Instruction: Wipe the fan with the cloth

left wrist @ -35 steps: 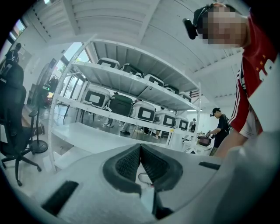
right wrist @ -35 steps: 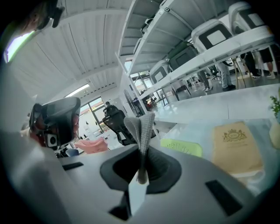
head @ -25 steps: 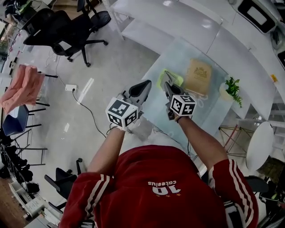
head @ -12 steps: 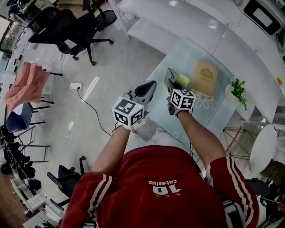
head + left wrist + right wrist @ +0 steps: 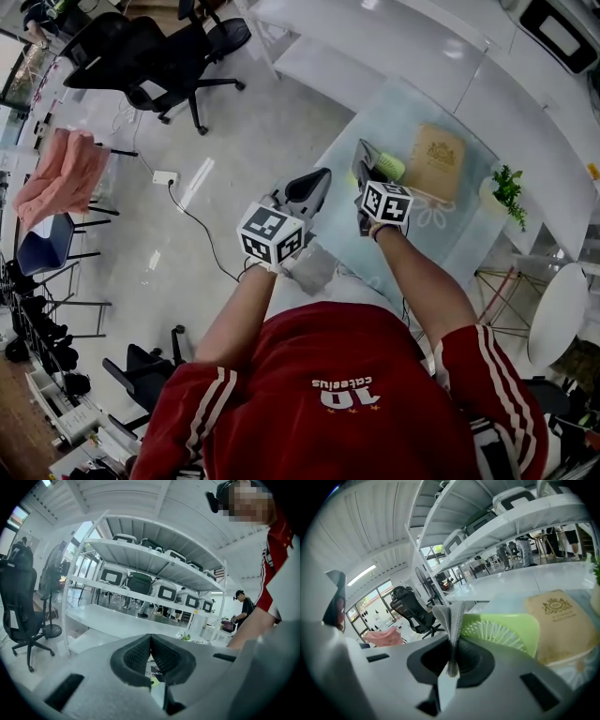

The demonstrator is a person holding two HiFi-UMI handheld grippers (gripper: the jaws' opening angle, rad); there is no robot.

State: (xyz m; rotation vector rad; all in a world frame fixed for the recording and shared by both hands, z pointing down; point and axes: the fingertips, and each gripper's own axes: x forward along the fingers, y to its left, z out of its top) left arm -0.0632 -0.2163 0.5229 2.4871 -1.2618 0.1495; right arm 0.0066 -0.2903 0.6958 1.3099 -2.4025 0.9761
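The right gripper (image 5: 453, 660) clamps a folded grey woven cloth (image 5: 451, 618) beside a ribbed lime-green plastic fan (image 5: 506, 631), while the left gripper (image 5: 150, 654) is clenched and empty.

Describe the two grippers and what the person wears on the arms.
The left gripper and right gripper are grey shells that taper to dark jaws with black ribbed pads. Each carries a white cube with black square markers. The person wears a red shirt; its short sleeves bear white stripes.

The right gripper (image 5: 452, 660) pinches a grey cloth (image 5: 451, 620) upright between closed jaws, just before a green fan (image 5: 501, 630) beside a tan box (image 5: 565, 620).
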